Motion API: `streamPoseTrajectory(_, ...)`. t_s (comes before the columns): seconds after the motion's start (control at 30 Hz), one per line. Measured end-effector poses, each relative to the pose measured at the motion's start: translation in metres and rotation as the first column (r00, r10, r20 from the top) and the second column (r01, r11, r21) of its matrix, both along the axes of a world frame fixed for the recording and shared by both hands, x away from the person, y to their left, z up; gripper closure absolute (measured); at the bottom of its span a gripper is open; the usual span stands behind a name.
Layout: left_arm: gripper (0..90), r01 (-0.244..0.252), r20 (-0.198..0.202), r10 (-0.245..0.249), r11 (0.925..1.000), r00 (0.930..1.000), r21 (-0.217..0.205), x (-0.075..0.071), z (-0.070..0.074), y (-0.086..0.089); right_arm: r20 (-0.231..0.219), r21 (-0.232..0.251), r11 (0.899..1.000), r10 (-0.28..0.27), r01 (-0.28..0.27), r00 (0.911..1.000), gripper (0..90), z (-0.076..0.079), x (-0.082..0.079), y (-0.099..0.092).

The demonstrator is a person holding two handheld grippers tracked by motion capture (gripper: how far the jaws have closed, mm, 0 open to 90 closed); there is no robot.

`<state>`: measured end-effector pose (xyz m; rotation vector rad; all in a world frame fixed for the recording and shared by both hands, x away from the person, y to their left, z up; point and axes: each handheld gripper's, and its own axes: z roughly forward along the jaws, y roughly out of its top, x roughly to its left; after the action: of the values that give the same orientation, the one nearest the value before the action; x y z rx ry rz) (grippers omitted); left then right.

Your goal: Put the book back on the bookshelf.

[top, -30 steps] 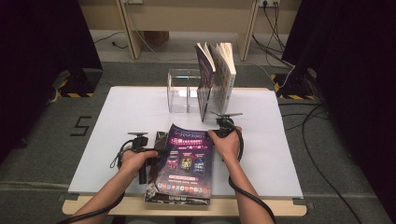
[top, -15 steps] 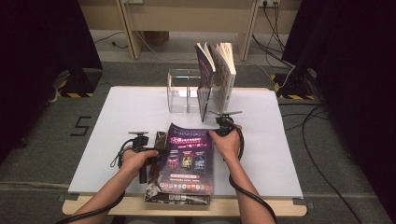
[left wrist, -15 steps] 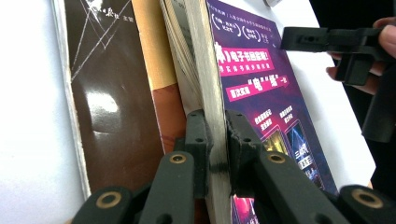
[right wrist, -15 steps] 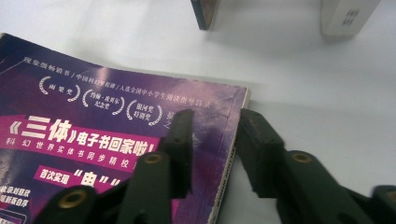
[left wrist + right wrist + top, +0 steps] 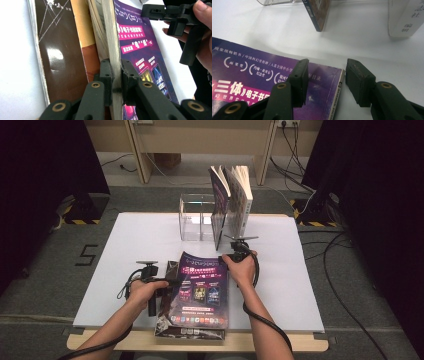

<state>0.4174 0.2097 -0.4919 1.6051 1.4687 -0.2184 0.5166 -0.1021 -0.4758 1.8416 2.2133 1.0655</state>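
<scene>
- Purple paperback book (image 5: 200, 287) lies on top of a brown glossy book (image 5: 60, 55), at the near edge of the white tabletop (image 5: 125, 250).
- Left tongs (image 5: 115, 75) squeeze the purple book's page edge; the left gripper view shows this close up.
- Right tongs (image 5: 325, 80) have just been opening; they stand wide over the book's far corner, not pressing it.
- High view shows upright books (image 5: 232, 200) beside a clear plastic stand (image 5: 197, 217).

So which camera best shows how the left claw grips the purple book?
The left gripper view: its pads pinch the purple book at its page edge. The high view shows the left claw small; the right gripper view shows the cover corner.
</scene>
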Motion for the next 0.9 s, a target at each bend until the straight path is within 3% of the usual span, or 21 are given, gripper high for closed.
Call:
streamPoseTrajectory(0.13,80.5,0.002,0.0,-0.002,1.0,1.0,0.003,0.0,0.0,0.0,0.018,0.005,1.0,0.019,-0.019,0.9997,52.1,-0.002,0.002,0.002)
streamPoseTrajectory(0.27,80.4,0.003,-0.001,-0.003,1.0,1.0,0.006,0.0,0.001,0.0,0.017,0.008,1.0,0.006,-0.006,0.9998,57.6,-0.002,0.001,0.001)
streamPoseTrajectory(0.37,80.3,0.004,-0.005,-0.004,1.0,1.0,0.008,0.001,0.001,0.0,0.042,0.002,1.0,-0.004,0.004,0.9991,64.0,0.003,-0.003,0.002)
streamPoseTrajectory(0.57,80.3,-0.006,-0.005,0.006,0.9998,1.0,0.019,0.0,0.0,0.001,0.094,0.109,0.994,0.012,-0.022,0.9955,71.4,0.03,-0.011,0.001)
streamPoseTrajectory(0.6,80.2,-0.007,-0.005,0.007,0.9998,1.0,0.02,0.0,0.0,0.001,0.096,0.102,0.994,0.019,-0.029,0.9951,71.0,0.033,-0.012,0.002)
streamPoseTrajectory(0.67,80.1,-0.006,-0.001,0.006,0.9997,1.0,0.024,-0.001,0.0,0.001,0.087,0.101,0.995,0.016,-0.025,0.9961,70.0,0.033,-0.014,0.003)
streamPoseTrajectory(0.73,80.0,-0.007,0.0,0.007,0.9997,1.0,0.025,-0.001,0.0,0.0,0.064,0.13,0.991,0.006,-0.014,0.9979,69.8,0.031,-0.014,0.001)
streamPoseTrajectory(0.9,79.9,-0.003,-0.001,0.003,0.9997,1.0,0.026,0.0,0.0,0.001,0.034,0.122,0.992,0.009,-0.013,0.9994,68.8,0.028,-0.013,-0.001)
